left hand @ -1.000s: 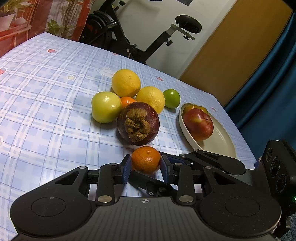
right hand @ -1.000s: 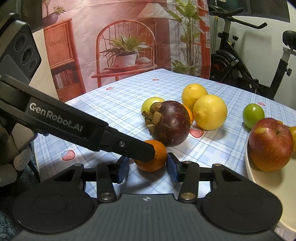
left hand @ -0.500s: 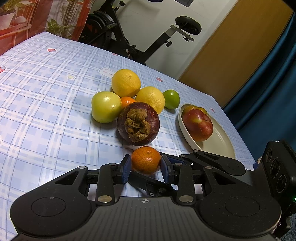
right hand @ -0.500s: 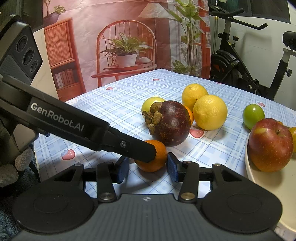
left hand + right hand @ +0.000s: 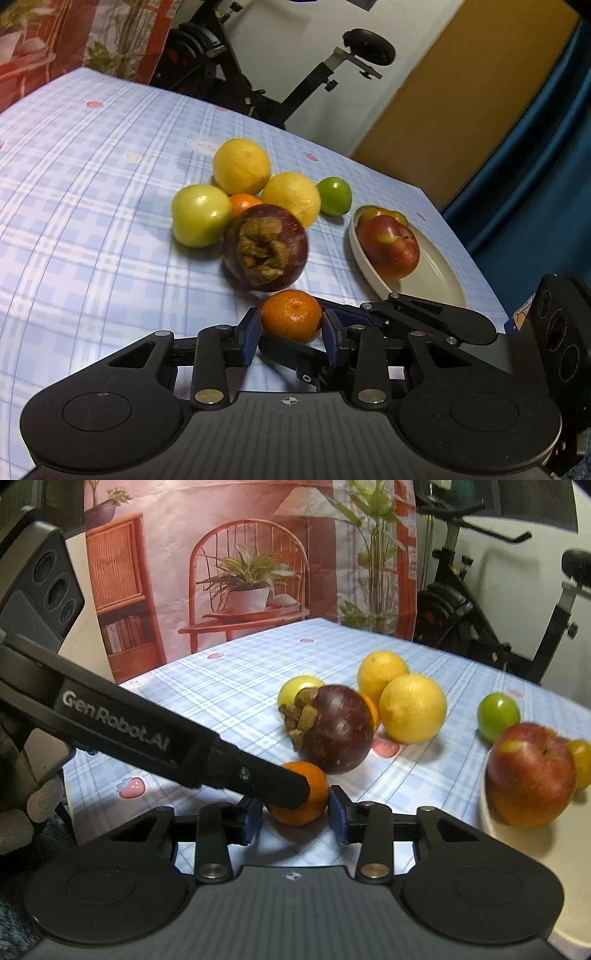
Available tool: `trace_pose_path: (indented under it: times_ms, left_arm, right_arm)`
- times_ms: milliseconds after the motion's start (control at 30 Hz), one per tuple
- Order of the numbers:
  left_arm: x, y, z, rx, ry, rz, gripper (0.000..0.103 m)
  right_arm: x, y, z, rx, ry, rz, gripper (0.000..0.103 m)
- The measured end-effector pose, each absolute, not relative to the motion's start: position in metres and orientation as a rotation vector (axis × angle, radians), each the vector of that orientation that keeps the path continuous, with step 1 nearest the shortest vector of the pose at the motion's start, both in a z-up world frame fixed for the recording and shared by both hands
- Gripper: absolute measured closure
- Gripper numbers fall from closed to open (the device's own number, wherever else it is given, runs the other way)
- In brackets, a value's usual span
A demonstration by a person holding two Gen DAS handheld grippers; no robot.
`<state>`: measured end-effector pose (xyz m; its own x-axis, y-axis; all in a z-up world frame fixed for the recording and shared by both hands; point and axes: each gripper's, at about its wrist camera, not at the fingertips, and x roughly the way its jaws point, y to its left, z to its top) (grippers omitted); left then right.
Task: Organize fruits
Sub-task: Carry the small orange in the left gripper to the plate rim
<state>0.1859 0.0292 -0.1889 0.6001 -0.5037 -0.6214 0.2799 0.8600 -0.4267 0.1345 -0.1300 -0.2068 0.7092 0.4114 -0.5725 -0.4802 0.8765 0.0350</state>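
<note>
A small tangerine lies on the checked tablecloth just in front of a dark purple mangosteen. My left gripper is shut on it, blue pads on both sides. My right gripper comes at the same tangerine from the other side; its jaws are closing, with the fruit between them and the pads touching it. The left gripper's black finger crosses the right wrist view and hides part of the tangerine. To the right a cream oval plate holds a red apple.
Behind the mangosteen cluster two lemons, a green apple, a second orange and a lime. A yellowish fruit sits behind the apple. An exercise bike stands past the far table edge. A gloved hand shows at left.
The right gripper's pads have drawn in from a slightly wider gap onto the tangerine. The left gripper keeps its hold, and neither hand has shifted.
</note>
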Motion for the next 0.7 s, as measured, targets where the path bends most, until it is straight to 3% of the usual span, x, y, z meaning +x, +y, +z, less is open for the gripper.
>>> trace_pose_path:
  times_ms: [700]
  left_arm:
    - [0.236, -0.085, -0.158, -0.153, 0.821, -0.631, 0.065]
  right_arm:
    - [0.114, -0.214, -0.172, 0.109, 0.535, 0.247, 0.062]
